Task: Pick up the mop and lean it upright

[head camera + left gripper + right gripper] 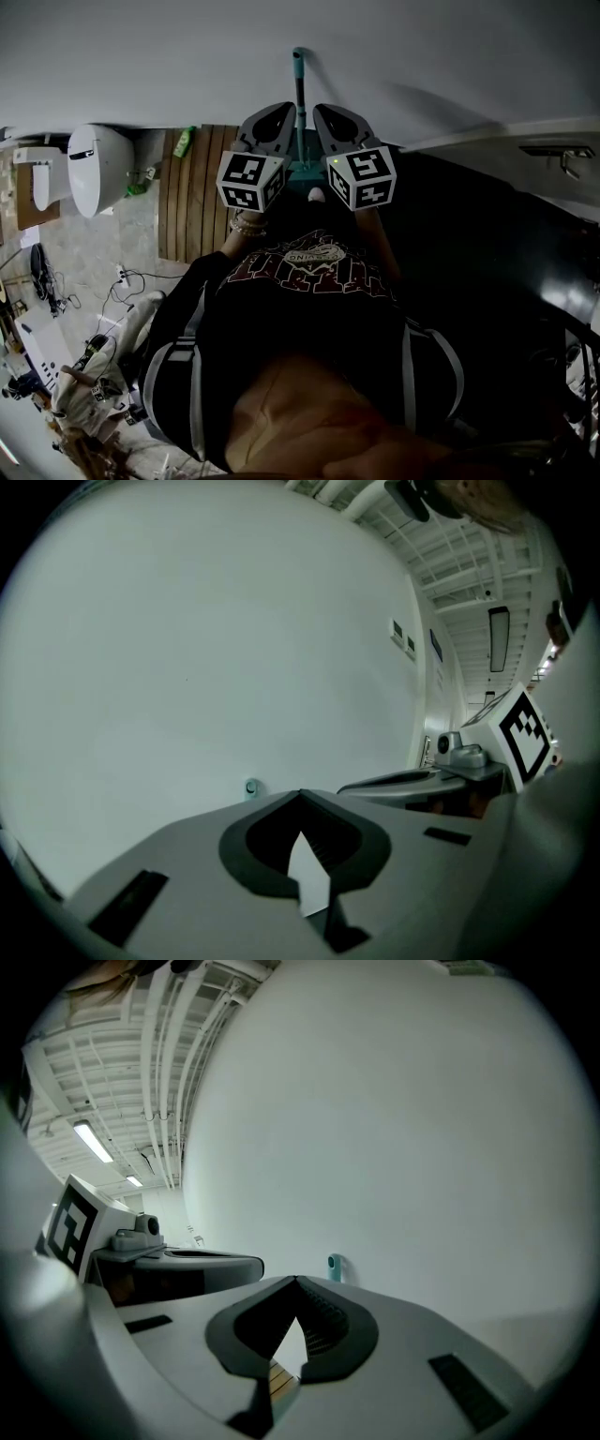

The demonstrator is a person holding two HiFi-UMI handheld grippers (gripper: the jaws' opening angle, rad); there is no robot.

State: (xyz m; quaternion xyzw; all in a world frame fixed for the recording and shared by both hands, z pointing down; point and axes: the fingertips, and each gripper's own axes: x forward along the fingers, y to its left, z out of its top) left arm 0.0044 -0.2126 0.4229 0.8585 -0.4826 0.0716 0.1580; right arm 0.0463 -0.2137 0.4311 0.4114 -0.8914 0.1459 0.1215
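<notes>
Well left of both grippers stand a white toilet [98,167] and a slatted wooden mat [192,192]. The left gripper [279,114] has its jaws pressed together at the tips, with nothing between them. Just beside it, between the two grippers, the mop [299,98] leans upright against the wall [422,56]. Its head is largely hidden behind the marker cubes. Whether either gripper touches the handle is unclear. The right gripper [325,112] is likewise pinched together and empty.

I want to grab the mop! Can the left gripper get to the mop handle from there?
Probably yes. The mop handle stands against the wall right beside the left gripper, with nothing between them. Its jaws are shut, though, so they would have to open first.
</notes>
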